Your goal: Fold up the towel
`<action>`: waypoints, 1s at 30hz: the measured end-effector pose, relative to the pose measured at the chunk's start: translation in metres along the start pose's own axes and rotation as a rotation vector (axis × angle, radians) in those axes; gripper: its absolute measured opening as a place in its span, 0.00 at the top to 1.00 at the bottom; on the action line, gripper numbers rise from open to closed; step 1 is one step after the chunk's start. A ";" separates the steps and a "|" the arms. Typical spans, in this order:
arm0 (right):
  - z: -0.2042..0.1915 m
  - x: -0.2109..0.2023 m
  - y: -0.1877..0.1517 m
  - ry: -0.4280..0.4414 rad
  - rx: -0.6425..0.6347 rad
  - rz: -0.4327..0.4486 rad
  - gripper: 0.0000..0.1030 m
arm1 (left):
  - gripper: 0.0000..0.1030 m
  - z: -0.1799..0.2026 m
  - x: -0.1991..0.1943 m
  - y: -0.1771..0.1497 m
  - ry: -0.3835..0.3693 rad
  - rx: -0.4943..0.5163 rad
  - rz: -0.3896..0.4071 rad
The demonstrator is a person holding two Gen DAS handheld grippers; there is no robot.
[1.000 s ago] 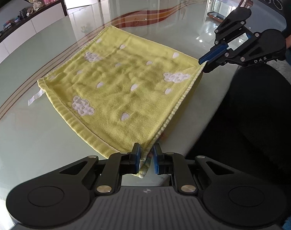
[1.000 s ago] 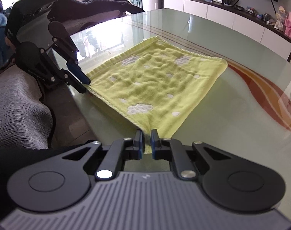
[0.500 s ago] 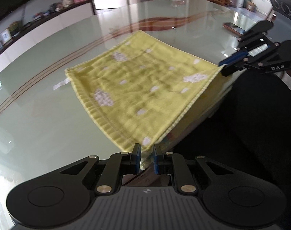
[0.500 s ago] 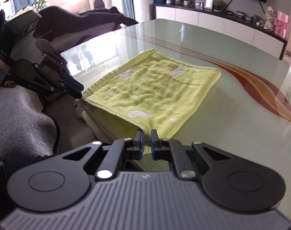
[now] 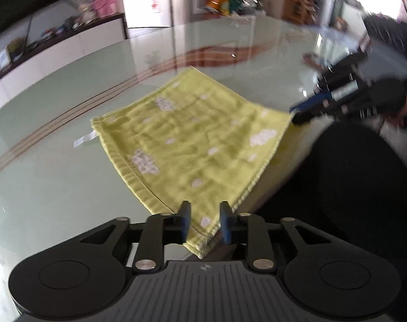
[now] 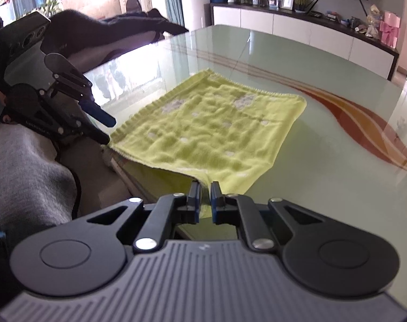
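Note:
A yellow-green towel (image 5: 192, 139) with white cloud marks lies on the glass table (image 5: 55, 182), its near edge pulled past the table's edge. My left gripper (image 5: 203, 224) has its jaws apart, with the towel's near corner loose between them. In the right wrist view the left gripper (image 6: 106, 128) also stands open at that corner. My right gripper (image 6: 204, 198) is shut on the towel's other near corner (image 6: 203, 179) and holds it slightly raised. It shows blurred in the left wrist view (image 5: 300, 114). The towel (image 6: 214, 128) is flat.
A white label (image 5: 84, 139) sticks out of the towel's far left side. A low white cabinet (image 6: 297, 26) with small items runs along the wall. Dark clothing (image 5: 351, 193) lies below the table's near edge. A grey fabric (image 6: 23, 171) lies at the left.
My left gripper has opened and let go of its towel corner. Both grippers have drawn the towel's near edge back over the table's edge. The right gripper stays shut.

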State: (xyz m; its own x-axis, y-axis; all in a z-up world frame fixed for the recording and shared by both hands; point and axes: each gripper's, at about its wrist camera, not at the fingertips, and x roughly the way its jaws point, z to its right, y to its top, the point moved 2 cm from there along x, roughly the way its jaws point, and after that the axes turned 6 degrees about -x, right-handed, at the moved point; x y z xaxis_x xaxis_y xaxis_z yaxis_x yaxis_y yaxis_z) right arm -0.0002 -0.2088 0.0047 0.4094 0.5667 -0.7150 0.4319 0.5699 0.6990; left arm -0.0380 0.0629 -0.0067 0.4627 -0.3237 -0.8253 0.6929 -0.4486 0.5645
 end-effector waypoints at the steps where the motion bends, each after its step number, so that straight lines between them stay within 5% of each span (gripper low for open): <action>1: 0.000 0.000 0.000 0.000 -0.004 -0.008 0.91 | 0.72 0.002 0.002 -0.001 -0.001 0.008 -0.006; 6: -0.005 0.002 -0.001 0.013 -0.050 -0.037 0.72 | 0.72 0.015 0.011 -0.012 -0.005 0.107 -0.018; 16: -0.010 0.016 0.010 0.084 -0.113 -0.093 0.72 | 0.71 0.022 0.019 -0.017 0.031 0.228 -0.029; 24: -0.010 0.041 0.013 0.103 -0.188 -0.219 0.71 | 0.70 0.024 0.023 -0.017 0.054 0.278 -0.012; 30: -0.007 0.041 0.009 0.126 -0.170 -0.214 0.66 | 0.67 0.029 0.024 -0.021 0.062 0.327 -0.001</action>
State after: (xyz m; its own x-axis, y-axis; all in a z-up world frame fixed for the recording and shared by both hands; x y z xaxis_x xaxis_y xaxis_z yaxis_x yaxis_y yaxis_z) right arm 0.0149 -0.1759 -0.0179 0.2159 0.4864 -0.8466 0.3528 0.7696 0.5322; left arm -0.0575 0.0409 -0.0384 0.5018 -0.2762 -0.8197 0.4839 -0.6958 0.5307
